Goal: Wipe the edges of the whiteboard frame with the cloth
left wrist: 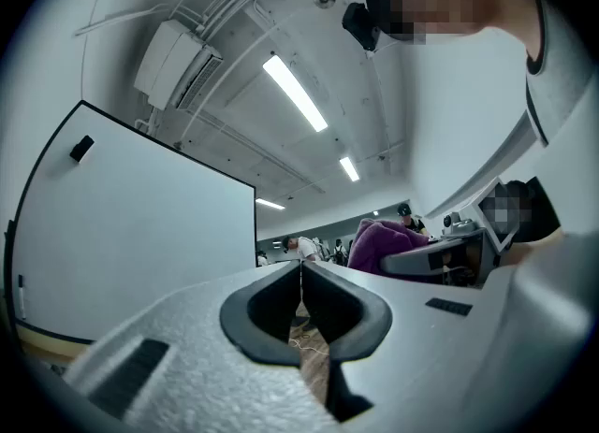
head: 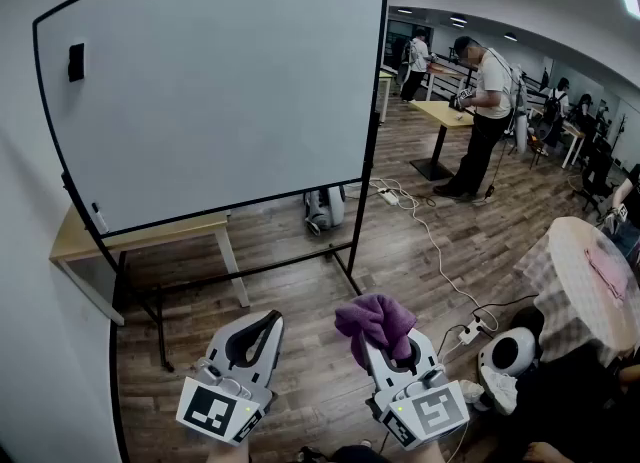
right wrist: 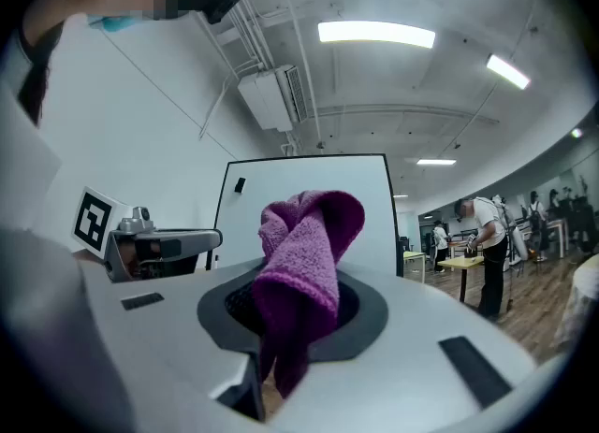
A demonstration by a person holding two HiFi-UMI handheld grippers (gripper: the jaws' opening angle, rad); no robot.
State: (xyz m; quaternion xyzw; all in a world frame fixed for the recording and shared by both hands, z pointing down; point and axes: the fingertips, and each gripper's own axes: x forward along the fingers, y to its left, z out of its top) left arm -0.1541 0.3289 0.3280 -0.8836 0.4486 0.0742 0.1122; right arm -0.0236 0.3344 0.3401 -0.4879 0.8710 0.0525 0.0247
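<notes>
Nearest us, our right gripper (head: 386, 343) clenched the cloth (head: 375, 319); our left gripper (head: 266, 321) was closed, empty. We judged the whiteboard frame (head: 373, 91), well apart, unwiped.

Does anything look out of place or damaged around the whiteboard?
Nothing looks damaged or spilled. The whiteboard stands upright and blank, with a black block stuck near its top left corner. The one untidy thing is a white cable trailing loose across the wood floor to a power strip.
</notes>
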